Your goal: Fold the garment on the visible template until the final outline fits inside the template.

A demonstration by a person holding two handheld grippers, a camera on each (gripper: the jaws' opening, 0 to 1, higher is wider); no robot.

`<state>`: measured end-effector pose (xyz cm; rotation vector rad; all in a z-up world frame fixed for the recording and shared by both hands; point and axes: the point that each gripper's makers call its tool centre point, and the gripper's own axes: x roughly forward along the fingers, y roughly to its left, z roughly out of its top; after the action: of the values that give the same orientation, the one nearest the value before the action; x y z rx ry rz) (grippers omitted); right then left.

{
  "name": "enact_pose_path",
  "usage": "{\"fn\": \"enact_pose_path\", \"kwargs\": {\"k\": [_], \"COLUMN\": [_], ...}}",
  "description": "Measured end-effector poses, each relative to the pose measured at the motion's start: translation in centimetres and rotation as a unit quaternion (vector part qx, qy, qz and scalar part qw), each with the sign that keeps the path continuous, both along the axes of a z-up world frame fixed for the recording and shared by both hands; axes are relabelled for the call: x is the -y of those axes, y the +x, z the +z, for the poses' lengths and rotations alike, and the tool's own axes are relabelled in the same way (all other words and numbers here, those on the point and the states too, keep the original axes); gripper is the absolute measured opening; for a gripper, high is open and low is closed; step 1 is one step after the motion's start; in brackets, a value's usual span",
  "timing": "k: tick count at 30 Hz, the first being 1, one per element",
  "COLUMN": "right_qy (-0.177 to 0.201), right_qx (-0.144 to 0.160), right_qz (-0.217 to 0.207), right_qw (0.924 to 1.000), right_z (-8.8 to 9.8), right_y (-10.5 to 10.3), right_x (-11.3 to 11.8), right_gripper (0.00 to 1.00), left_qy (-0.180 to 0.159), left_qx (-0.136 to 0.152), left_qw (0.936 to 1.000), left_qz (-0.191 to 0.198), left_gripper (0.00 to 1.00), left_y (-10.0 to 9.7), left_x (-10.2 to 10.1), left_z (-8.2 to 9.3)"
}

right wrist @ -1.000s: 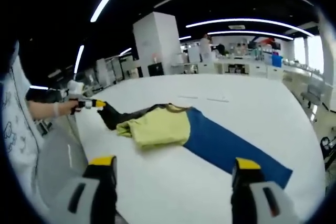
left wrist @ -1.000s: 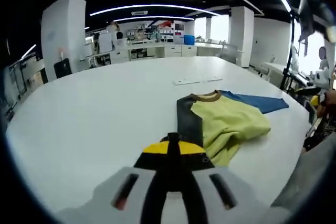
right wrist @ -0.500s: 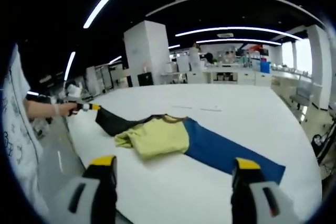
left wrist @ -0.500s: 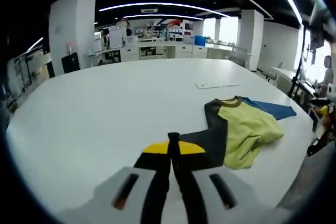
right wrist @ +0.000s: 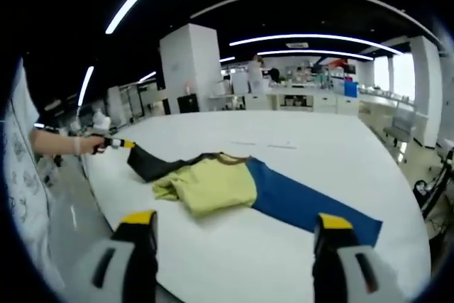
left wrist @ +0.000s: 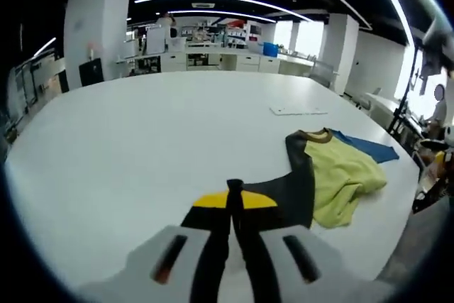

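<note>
— Black sleeve cloth sat pinched between the closed jaws of the left gripper [left wrist: 234, 193], low in the middle of the left gripper view, so that hand was the one already on the shirt [left wrist: 323, 182]?

— Yes, it gripped the sleeve end. From there the shirt ran away toward the right of the frame: black part first, then the bunched yellow body, then a blue sleeve at the far right, all lying on the white table [left wrist: 142, 140].

— And the right gripper [right wrist: 234, 228]?

— Its jaws stood wide apart at the bottom of the right gripper view, holding nothing. The shirt lay just beyond them, its long axis slanting from the left gripper [right wrist: 117, 142] at middle left down to the blue sleeve tip at lower right. That blue end was the nearer part to the right jaws, so I judged the next fold would start there.

— Any template outline, brand or writing?

— Two flat pale strips [left wrist: 298, 111] lay past the collar; no text was readable there. I couldn't make out an outline or any label on the shirt.
</note>
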<state>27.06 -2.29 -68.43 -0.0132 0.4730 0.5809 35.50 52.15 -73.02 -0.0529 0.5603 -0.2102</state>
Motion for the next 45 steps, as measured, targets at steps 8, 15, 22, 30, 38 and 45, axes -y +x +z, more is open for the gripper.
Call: {"fn": "enact_pose_path", "kwargs": {"k": [8,15,22,30,38,45], "right_qy": [-0.019,-0.026,-0.035,-0.046,-0.052,-0.058], "right_qx": [-0.012,-0.028,-0.035,-0.045,-0.051,-0.054], "right_qz": [-0.006,-0.022,-0.037,-0.053,-0.047,-0.042], "right_qw": [0.9997,0.9990,0.9981,0.9965,0.9962,0.9960], "right_z": [-0.7,-1.2,-0.6,-0.8,-0.9,-0.9], "right_y": [1.0,2.0,2.3,2.7,3.0,2.9], "right_x": [-1.5,-2.8,-3.7,-3.9,-5.1,-5.4], "right_gripper": [0.96,0.95,0.95,0.95,0.95,0.95], "left_qy": [-0.007,-0.007,-0.005,-0.004,0.007,0.011], "left_qx": [-0.006,-0.013,-0.021,-0.055,-0.084,-0.091], "left_qw": [0.9999,0.9996,0.9988,0.9973,0.9961,0.9956], "left_qz": [0.009,0.023,0.044,0.049,0.029,0.021], "left_gripper": [0.00,0.00,0.00,0.01,0.01,0.01], "left_y": [1.0,2.9,6.0,7.3,7.1,6.7], "left_x": [-3.7,-8.1,-12.3,-14.4,-14.6,-14.5], "left_z": [-1.2,-2.9,-5.0,-8.1,-10.5,-10.6]}}
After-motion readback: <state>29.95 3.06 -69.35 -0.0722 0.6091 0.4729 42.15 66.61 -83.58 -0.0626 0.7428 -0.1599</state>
